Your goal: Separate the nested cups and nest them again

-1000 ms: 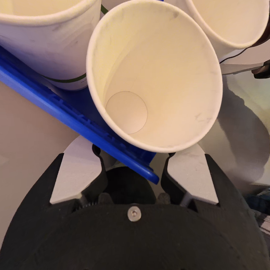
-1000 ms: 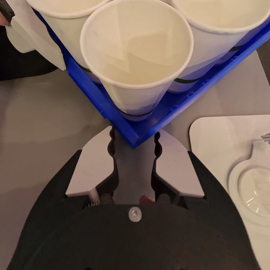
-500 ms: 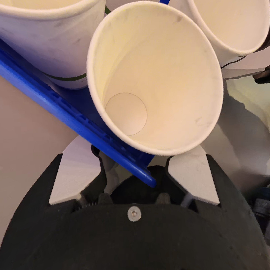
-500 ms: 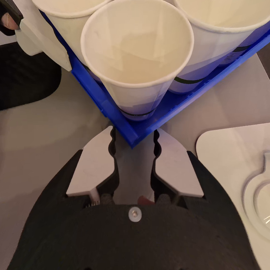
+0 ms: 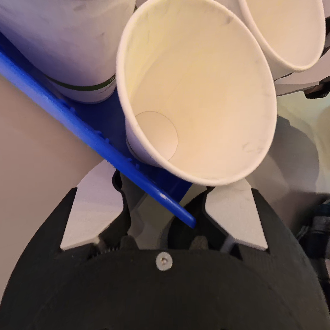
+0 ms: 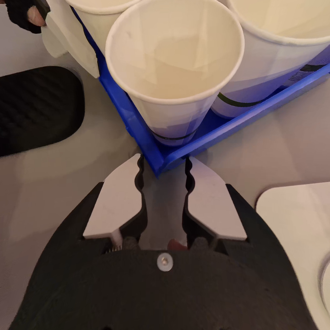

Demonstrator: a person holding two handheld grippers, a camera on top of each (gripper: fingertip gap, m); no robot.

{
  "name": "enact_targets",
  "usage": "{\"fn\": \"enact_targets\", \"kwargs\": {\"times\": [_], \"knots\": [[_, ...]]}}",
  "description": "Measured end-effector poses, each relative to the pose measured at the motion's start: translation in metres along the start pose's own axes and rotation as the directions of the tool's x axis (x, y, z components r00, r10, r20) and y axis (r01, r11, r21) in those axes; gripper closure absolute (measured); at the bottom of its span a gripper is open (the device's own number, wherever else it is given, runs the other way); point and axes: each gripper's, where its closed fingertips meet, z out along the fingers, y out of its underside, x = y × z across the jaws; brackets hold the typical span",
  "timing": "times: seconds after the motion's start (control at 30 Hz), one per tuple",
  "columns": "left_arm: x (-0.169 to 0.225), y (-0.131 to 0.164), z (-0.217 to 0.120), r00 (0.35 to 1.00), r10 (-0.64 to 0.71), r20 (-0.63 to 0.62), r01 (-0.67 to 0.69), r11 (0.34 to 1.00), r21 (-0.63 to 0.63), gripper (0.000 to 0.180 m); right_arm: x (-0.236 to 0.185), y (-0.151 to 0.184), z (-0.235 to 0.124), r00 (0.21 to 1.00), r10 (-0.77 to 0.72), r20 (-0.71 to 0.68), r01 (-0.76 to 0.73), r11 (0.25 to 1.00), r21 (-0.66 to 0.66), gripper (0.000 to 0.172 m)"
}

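Note:
Several white paper cups stand in a blue tray [image 6: 232,128]. In the right wrist view the nearest cup [image 6: 175,71] stands in the tray's corner. My right gripper [image 6: 163,157] is at table level, and its fingertips [image 6: 135,164] touch both outer walls of that corner, closed on it. In the left wrist view a cup [image 5: 196,89] fills another tray [image 5: 53,92] corner. My left gripper [image 5: 171,178] is wide open with that corner between its fingers. The cup's rim hides its right fingertip. Nothing is in its grasp. Its white finger [image 6: 71,44] also shows beside the tray in the right wrist view.
A black ribbed pad [image 6: 35,107] lies left of the tray. A white board [image 6: 294,223] with a round clear piece [image 6: 325,285] lies at the right. A gloved hand [image 6: 23,16] shows at the top left. Two more cups [image 5: 62,44] [image 5: 285,26] flank the near one.
My right fingers have closed in onto the tray corner. The tray stays in place between them while the white board slides right and the black pad comes into view. The left gripper stays wide open.

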Motion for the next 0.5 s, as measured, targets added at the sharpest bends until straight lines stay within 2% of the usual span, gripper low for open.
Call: {"fn": "enact_targets", "kwargs": {"times": [0.33,0.5], "knots": [[-0.028,0.004,-0.016,0.994,0.076,-0.075,-0.079,0.996,-0.039,0.087,-0.02,-0.012,0.02,0.997,-0.015,0.081,0.016,1.0,-0.017,0.135],[-0.043,0.004,-0.023,0.987,0.112,-0.113,-0.118,0.992,-0.049,0.089,-0.031,-0.008,0.036,0.989,-0.104,0.106,0.115,0.988,-0.1,0.145]]}}
